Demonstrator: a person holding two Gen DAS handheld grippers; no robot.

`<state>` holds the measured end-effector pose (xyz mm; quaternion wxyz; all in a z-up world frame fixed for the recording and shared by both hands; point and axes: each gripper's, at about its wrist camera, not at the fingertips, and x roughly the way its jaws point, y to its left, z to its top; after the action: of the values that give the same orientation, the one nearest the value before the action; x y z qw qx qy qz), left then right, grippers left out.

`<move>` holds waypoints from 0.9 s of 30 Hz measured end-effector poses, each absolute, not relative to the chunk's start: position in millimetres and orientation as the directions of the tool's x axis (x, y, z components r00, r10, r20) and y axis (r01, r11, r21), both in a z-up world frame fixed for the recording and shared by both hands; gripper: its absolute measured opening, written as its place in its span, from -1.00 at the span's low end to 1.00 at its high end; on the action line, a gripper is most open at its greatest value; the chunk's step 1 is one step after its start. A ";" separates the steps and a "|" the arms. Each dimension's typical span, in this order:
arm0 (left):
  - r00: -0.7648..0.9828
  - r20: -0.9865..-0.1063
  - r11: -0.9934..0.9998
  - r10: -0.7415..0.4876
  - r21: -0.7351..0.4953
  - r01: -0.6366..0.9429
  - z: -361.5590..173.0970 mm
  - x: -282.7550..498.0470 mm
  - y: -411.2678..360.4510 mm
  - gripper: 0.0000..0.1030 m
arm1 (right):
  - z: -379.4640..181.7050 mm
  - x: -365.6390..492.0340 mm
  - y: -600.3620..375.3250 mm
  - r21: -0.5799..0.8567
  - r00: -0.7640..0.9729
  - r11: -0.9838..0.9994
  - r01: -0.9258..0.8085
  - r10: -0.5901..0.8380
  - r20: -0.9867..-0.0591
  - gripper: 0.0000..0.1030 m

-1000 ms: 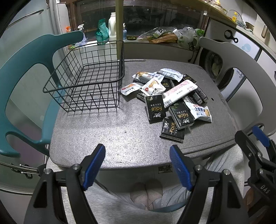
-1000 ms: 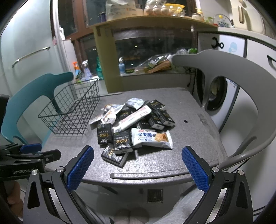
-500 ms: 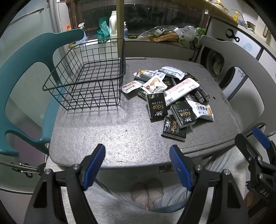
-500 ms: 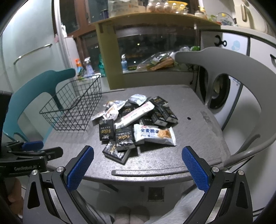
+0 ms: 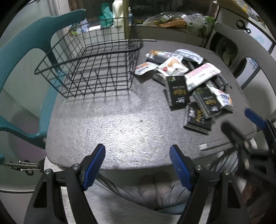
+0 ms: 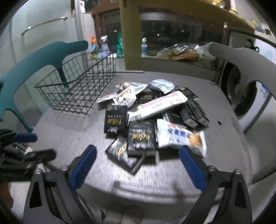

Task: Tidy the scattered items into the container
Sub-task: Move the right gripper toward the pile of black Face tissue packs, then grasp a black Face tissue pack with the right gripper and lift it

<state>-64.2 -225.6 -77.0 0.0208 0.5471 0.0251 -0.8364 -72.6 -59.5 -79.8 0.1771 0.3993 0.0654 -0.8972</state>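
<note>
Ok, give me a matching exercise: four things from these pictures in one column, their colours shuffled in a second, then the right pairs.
Things:
1. wire basket
2. chair beside the basket
3. long packet on top of the pile
4. table

Colours:
A. white with pink
B. grey
C. black
D. teal

Pairs: 1-C, 2-D, 3-A, 4-B

Grey speckled table (image 5: pixel 107 124). Teal chair (image 5: pixel 25 51) at its left side, grey chair (image 6: pixel 245 58) at its right. White bottle (image 5: pixel 118 13) and green bag (image 5: pixel 106 14) on ledge behind. Spray bottles (image 6: pixel 103 44) by the window. Washing machine (image 6: pixel 241 93) behind grey chair.
</note>
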 end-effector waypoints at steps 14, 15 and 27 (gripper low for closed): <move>-0.356 -0.935 -0.997 0.000 -0.027 0.072 -95.5 -72.5 -235.7 0.54 | -119.2 -124.5 -70.0 0.074 -0.518 -0.924 0.376 -0.275 -0.810 -0.07; -0.358 -0.934 -0.998 -0.003 -0.022 0.065 -95.3 -73.1 -232.4 0.54 | -117.1 -122.5 -67.7 0.082 -0.513 -0.923 0.376 -0.281 -0.811 -0.07; -0.374 -0.923 -0.995 0.085 -0.063 -0.073 -87.3 -96.4 -164.9 0.54 | -82.9 -100.5 -21.1 0.101 -0.556 -0.934 0.342 -0.287 -0.780 -0.08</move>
<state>-96.4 -164.9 -87.3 -0.0476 0.5574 0.0057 -0.8289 -100.5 -21.1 -82.9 0.1786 0.4362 0.0313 -0.8814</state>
